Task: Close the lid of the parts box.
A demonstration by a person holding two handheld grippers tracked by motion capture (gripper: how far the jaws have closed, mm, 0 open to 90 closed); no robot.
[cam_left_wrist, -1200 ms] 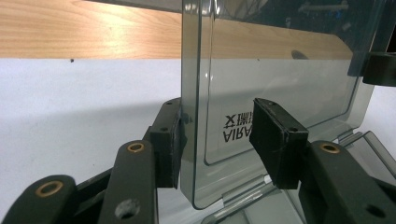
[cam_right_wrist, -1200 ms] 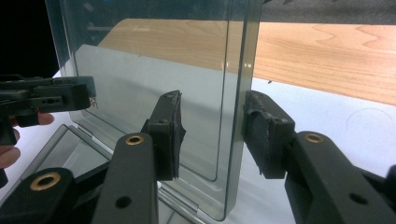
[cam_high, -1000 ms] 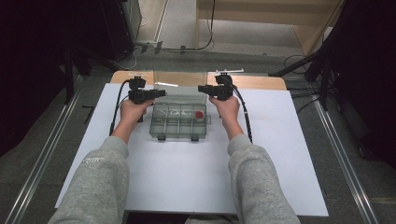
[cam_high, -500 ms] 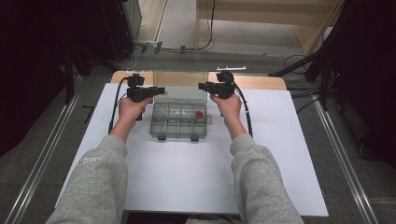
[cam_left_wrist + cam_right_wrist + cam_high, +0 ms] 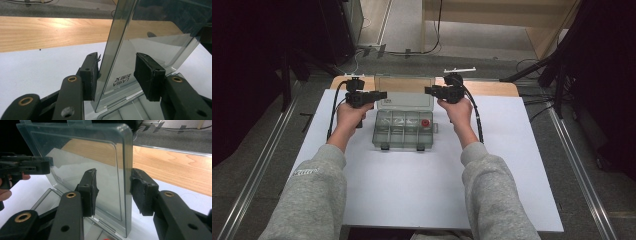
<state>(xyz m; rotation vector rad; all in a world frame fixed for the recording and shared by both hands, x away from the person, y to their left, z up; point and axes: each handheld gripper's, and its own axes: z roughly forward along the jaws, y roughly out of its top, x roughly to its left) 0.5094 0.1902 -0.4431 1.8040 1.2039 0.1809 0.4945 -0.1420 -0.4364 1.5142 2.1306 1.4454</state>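
Raised lettering on the clear lid (image 5: 150, 47) shows through it mirrored and upside down (too skewed to spell out). The lid stands upright, hinged to the compartment box (image 5: 404, 130) on the white sheet (image 5: 512, 165). The left gripper (image 5: 117, 75) straddles one side edge, jaws half open, one pad touching it. The right gripper (image 5: 113, 191) straddles the opposite edge, pads just clear.

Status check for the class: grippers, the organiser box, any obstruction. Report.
Left gripper and right gripper open, straddling raised lid. Organiser box open on white mat. Nothing obstructing.
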